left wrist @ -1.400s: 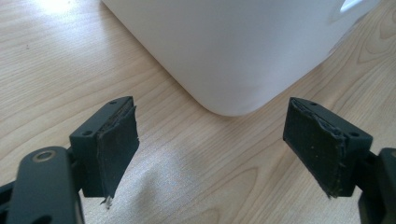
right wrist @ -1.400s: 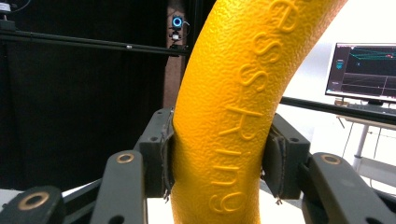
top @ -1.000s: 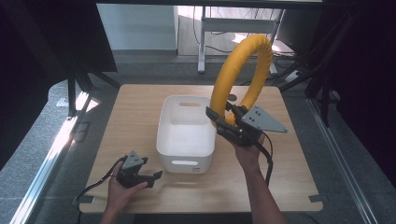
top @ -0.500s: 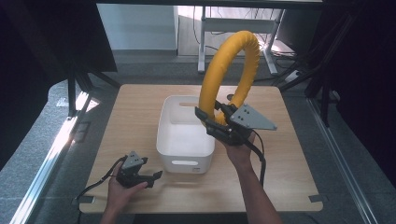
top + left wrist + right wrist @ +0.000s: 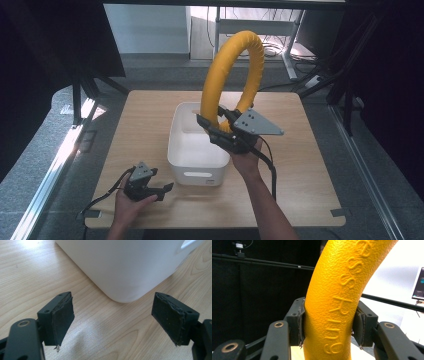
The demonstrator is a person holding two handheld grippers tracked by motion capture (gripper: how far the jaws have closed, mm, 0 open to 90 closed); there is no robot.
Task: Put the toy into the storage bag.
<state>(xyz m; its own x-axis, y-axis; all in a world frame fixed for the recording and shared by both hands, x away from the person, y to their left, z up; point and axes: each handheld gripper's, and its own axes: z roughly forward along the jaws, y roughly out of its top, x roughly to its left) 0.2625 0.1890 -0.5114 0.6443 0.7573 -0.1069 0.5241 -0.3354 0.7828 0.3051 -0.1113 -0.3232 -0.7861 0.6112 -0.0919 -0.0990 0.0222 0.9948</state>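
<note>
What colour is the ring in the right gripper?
Yellow ring, textured with raised lettering; clearest in the right gripper view.

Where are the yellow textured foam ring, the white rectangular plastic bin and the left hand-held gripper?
yellow textured foam ring [image 5: 254, 52]: high view, top right of its arc.
white rectangular plastic bin [image 5: 196, 166]: high view, near wall above the handle slot.
left hand-held gripper [image 5: 113, 320]: left gripper view, midway between its open fingertips.

Yellow ring [image 5: 337, 302] top cut off
</note>
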